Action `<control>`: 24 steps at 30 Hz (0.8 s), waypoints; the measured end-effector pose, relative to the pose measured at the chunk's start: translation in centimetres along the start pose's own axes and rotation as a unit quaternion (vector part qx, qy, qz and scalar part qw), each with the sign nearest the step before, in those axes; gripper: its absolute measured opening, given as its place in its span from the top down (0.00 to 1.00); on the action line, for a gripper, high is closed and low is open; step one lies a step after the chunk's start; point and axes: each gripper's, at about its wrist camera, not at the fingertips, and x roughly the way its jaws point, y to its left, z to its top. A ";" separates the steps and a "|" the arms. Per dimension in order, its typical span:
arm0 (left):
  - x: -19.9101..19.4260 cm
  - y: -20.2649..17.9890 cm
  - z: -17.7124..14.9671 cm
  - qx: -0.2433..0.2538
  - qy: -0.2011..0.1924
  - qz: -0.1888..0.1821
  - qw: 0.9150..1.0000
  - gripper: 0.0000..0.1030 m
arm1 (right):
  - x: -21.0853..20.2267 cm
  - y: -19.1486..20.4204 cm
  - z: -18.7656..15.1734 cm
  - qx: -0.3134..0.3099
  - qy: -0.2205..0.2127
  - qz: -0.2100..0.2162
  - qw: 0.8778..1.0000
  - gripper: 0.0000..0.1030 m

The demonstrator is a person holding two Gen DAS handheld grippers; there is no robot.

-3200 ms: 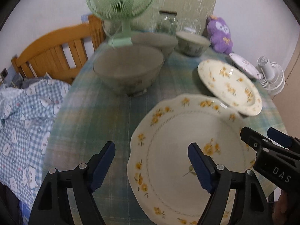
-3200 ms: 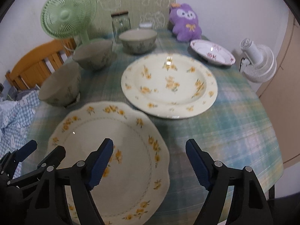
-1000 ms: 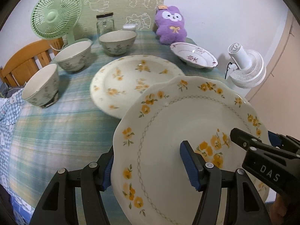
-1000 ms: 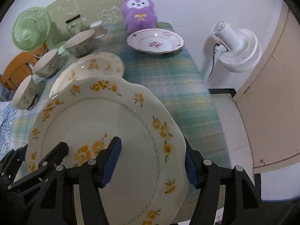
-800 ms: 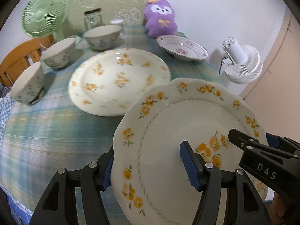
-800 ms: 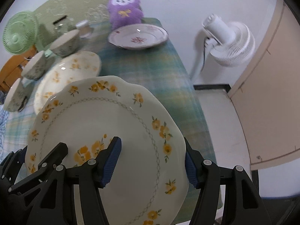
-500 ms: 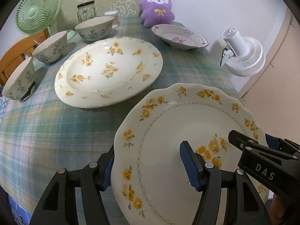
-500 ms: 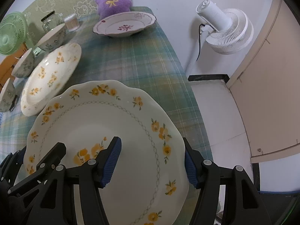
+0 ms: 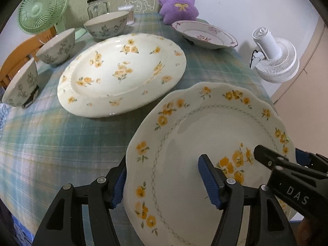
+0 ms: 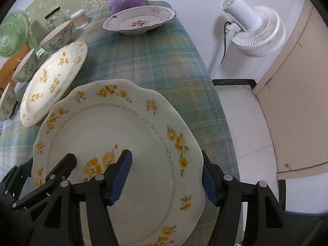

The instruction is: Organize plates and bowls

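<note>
The scalloped plate (image 9: 207,143) lies face up at the near right corner of the table (image 9: 51,143), its rim running out to the table's right edge. It is nearly round, so it has no clear long axis; its big yellow flower spray sits on the side nearest the tongs.

The left gripper (image 9: 164,182) straddles the plate's near-left rim, one pad under the edge and the other over the inside. Its jaws have just been opening, and a gap shows between the upper pad and the plate, so the grip looks released. The right gripper (image 10: 166,176) straddles the near-right rim the same way; its jaws have also just been opening, and its inner pad stands clear of the plate.

Just beyond, apart from this plate, lies a larger plate (image 9: 123,73) with scattered yellow flowers, face up. Three bowls (image 9: 59,47) stand upright along the far left. A pink-flowered dish (image 9: 205,34) sits at the far right, in front of a purple plush (image 9: 178,6).
</note>
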 end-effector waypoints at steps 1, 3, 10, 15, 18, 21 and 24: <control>-0.3 0.0 0.0 0.001 -0.001 -0.002 1.000 0.29 | -0.1 0.0 0.1 -0.002 0.002 0.000 1.000 0.32; -0.8 0.2 0.3 0.001 -0.005 -0.001 1.000 0.24 | -0.8 -0.1 0.3 -0.004 -0.008 -0.008 1.000 0.30; -4.3 0.8 1.8 -0.003 -0.033 -0.003 0.999 0.14 | -5.3 0.3 1.7 -0.003 -0.061 0.014 0.998 0.27; -7.0 1.4 3.1 -0.001 -0.058 0.017 0.998 0.12 | -8.0 2.4 2.9 -0.020 -0.086 0.042 0.995 0.27; -8.2 2.4 4.0 -0.008 -0.070 0.026 0.997 0.12 | -9.0 3.9 3.8 -0.034 -0.088 0.053 0.994 0.27; -8.8 3.5 4.9 -0.015 -0.074 0.032 0.997 0.12 | -9.8 5.7 4.5 -0.048 -0.101 0.051 0.992 0.27; -9.1 4.6 5.7 -0.018 -0.078 0.034 0.996 0.12 | -10.2 7.3 5.4 -0.062 -0.112 0.051 0.991 0.27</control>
